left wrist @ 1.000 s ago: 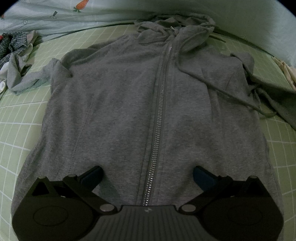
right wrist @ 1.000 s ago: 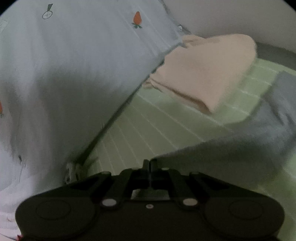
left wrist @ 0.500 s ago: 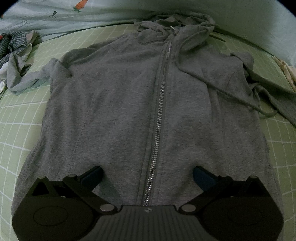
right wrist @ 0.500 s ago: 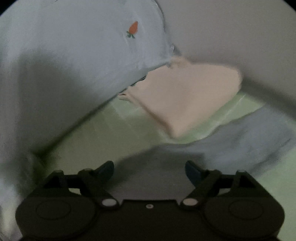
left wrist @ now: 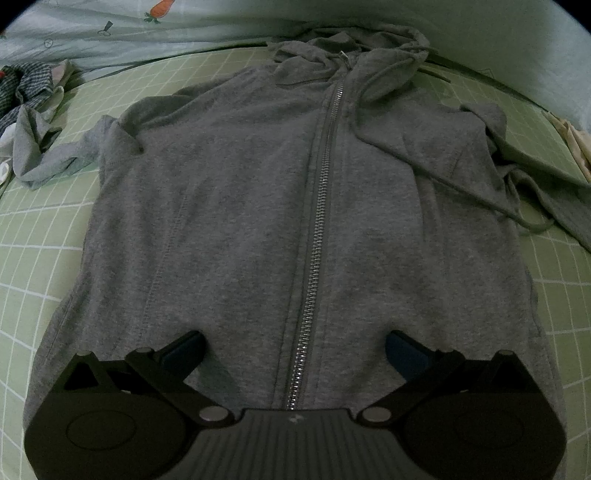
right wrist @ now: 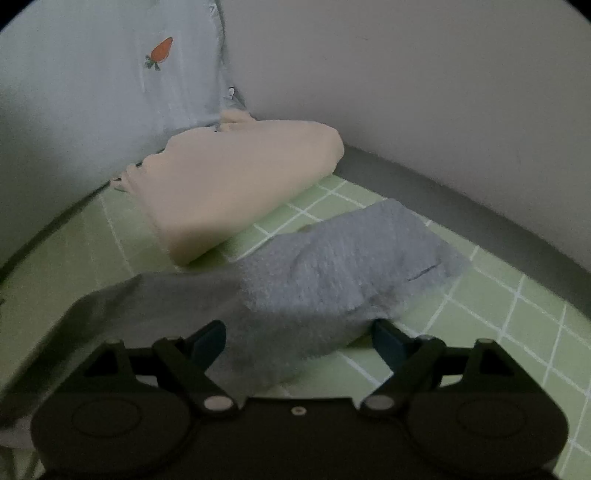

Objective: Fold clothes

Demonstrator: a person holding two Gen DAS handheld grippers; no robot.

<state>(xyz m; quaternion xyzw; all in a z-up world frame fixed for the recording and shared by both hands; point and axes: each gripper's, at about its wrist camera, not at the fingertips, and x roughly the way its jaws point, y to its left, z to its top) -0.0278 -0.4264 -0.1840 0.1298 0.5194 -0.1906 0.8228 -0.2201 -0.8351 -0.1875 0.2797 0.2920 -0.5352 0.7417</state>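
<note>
A grey zip-up hoodie (left wrist: 258, 206) lies flat, front up, on the green checked bed sheet (left wrist: 33, 266), hood at the far end. Its zipper (left wrist: 317, 229) runs down the middle. My left gripper (left wrist: 294, 345) is open and empty, its fingers straddling the zipper just above the hem. The hoodie's right sleeve (right wrist: 343, 266) lies stretched out on the sheet in the right wrist view. My right gripper (right wrist: 299, 338) is open, its fingers either side of the sleeve, holding nothing.
A folded beige garment (right wrist: 236, 184) lies by the wall corner beyond the sleeve. A pale blue quilt with carrot prints (left wrist: 110, 33) borders the far side. A heap of checked and grey clothes (left wrist: 26, 92) lies at the far left.
My right gripper opened and let go of the grey sleeve, which now lies on the sheet; the gripper swung toward the wall corner. The left gripper stayed still.
</note>
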